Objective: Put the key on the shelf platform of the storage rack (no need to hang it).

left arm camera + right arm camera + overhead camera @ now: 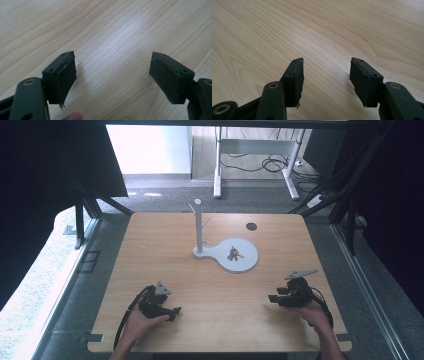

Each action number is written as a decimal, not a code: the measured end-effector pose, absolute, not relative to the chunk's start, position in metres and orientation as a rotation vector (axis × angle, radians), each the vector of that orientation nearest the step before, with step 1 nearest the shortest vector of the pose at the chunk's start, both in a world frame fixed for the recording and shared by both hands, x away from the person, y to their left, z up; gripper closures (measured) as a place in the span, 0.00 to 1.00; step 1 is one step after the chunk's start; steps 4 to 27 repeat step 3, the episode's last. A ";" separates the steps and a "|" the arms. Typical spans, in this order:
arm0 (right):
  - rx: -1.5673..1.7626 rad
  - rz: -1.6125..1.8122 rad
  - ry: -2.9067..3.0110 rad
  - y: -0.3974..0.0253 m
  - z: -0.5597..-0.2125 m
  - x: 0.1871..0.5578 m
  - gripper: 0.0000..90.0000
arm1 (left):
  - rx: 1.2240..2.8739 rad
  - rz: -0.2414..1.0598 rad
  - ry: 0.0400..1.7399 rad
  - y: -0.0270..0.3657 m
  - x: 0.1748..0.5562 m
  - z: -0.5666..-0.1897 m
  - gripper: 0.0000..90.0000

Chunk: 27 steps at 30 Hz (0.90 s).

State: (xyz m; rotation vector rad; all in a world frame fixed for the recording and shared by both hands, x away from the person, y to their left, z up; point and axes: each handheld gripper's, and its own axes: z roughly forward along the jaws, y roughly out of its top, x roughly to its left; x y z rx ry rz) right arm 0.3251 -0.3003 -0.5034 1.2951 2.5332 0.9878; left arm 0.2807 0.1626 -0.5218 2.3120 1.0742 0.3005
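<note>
A white stand [198, 227] with an upright post and short pegs rises from a round white base [247, 262] near the table's middle. A bunch of keys [233, 254] lies on that base. My left gripper [175, 312] rests low at the front left, held by a hand, pointing right. Its jaws stand wide apart over bare wood, with the left gripper [112, 75] open. My right gripper [271, 298] sits at the front right, pointing left. In its own view the right gripper [326, 77] is open, nothing between the pads.
The wooden table [165, 270] has a dark round hole [251, 226] at the back right. Black frame struts stand at both back corners. A white desk frame and cables are on the floor beyond the table.
</note>
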 end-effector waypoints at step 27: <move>1.302 0.976 2.531 -0.302 -0.505 0.324 0.48 | 2.314 0.302 1.074 0.162 0.281 -0.521 0.24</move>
